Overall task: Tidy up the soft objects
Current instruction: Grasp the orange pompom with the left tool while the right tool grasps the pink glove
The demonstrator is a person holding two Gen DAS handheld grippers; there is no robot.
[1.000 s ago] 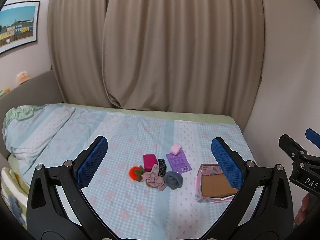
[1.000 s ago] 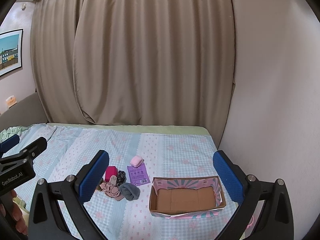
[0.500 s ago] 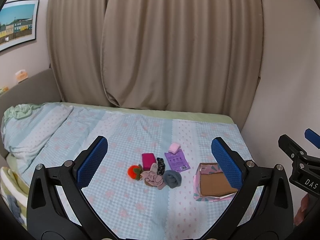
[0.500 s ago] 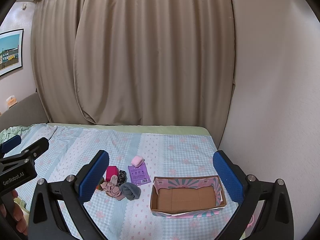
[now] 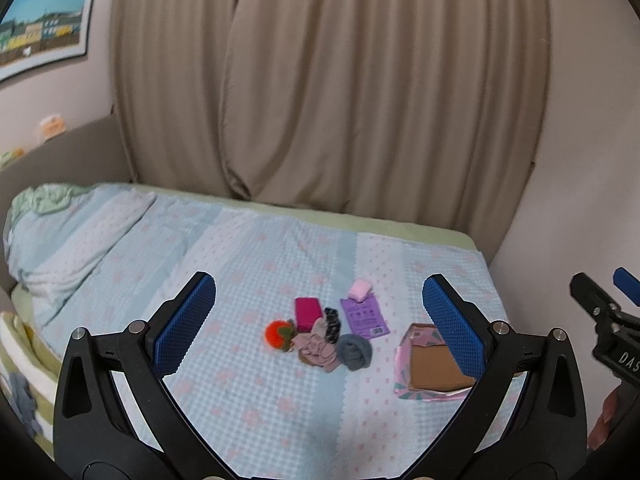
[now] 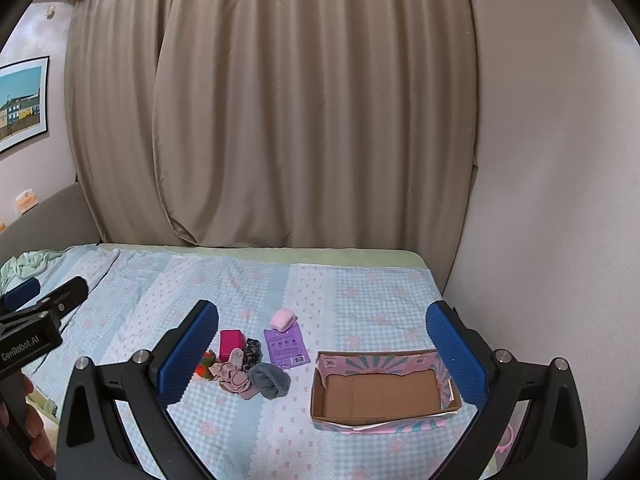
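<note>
A cluster of soft things lies mid-bed: an orange pompom (image 5: pixel 278 334), a magenta block (image 5: pixel 308 313), a dark patterned scrunchie (image 5: pixel 333 319), a crumpled beige-pink cloth (image 5: pixel 316 353), a grey rolled sock (image 5: pixel 355 351), a pink roll (image 5: pixel 360 290) and a purple packet (image 5: pixel 364 315). The same grey sock (image 6: pixel 270 380) and pink roll (image 6: pixel 283 319) show in the right wrist view. An open cardboard box (image 6: pixel 384 392) with pink printed sides sits to their right, nothing inside. My left gripper (image 5: pixel 318 320) and right gripper (image 6: pixel 326 354) both hang open, well back from the pile, holding nothing.
The bed (image 5: pixel 256 256) has a pale blue checked cover; a bunched duvet (image 5: pixel 60 232) lies at its left end. Beige curtains (image 6: pixel 280 120) hang behind, a plain wall (image 6: pixel 560 200) bounds the right side. A framed picture (image 5: pixel 40 48) hangs at left. A hand (image 6: pixel 32 432) holds the left gripper.
The left wrist view has tilted slightly, so the pile and box sit a little higher and smaller in it. The right wrist view is nearly unchanged. Both grippers stay open.
</note>
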